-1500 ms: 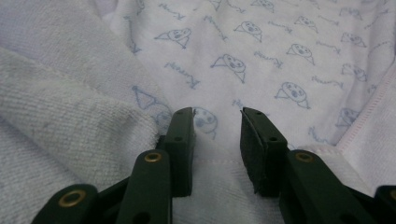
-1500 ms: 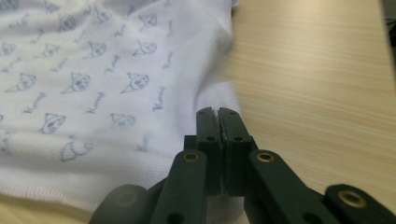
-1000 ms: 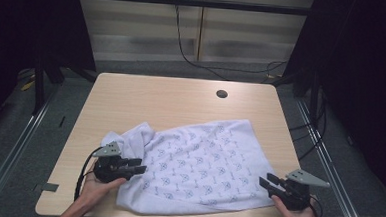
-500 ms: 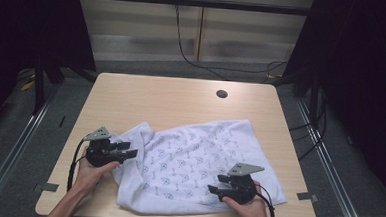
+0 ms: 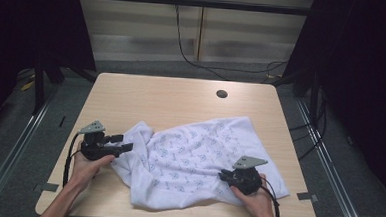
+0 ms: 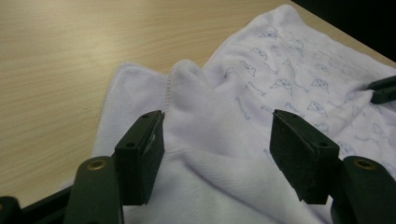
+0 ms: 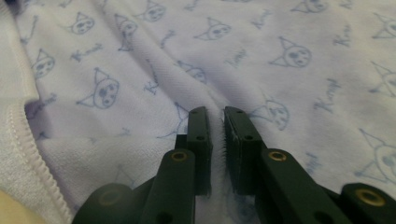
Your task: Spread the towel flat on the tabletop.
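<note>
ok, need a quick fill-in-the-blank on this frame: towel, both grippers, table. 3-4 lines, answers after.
1. The left gripper has its jaws ____, with a raised fold of the towel between them.
2. The right gripper has its jaws nearly ____ on the printed cloth.
3. The towel's blue print shows ____ faces and small words.
4. The dark round hole lies near the table's ____ edge, clear of the towel.

Missing words: open; shut; cat; far

A lab recording bay: black curtains (image 5: 45, 25) flank the bare wooden table (image 5: 166, 99), cables (image 5: 203, 64) trail behind it.
</note>
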`<act>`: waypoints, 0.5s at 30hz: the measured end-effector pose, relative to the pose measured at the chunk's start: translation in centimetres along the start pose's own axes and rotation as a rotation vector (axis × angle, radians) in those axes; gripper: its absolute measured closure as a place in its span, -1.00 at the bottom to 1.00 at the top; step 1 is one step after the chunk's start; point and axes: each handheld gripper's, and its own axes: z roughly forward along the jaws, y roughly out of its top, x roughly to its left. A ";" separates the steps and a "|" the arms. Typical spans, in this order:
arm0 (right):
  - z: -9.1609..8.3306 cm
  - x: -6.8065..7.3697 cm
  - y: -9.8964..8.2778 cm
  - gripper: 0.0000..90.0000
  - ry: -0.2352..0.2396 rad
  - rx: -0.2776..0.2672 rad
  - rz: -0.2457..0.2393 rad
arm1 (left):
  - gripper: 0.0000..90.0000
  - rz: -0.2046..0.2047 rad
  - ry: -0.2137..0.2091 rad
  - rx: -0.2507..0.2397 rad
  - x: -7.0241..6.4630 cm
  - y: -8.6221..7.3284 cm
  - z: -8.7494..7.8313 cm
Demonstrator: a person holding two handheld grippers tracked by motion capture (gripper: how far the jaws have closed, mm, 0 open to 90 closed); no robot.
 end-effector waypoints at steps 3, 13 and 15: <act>-0.5 -1.8 -0.2 0.72 -0.043 0.004 0.025 | -0.22 0.000 -0.004 0.000 0.0 -0.1 0.0; -3.4 -4.9 -2.4 0.50 -0.133 0.000 0.115 | -0.15 0.012 -0.030 0.029 -0.5 -0.6 0.8; -3.8 -4.5 -2.4 0.37 -0.150 -0.005 0.138 | 0.01 0.067 -0.084 0.089 -1.5 -1.0 2.0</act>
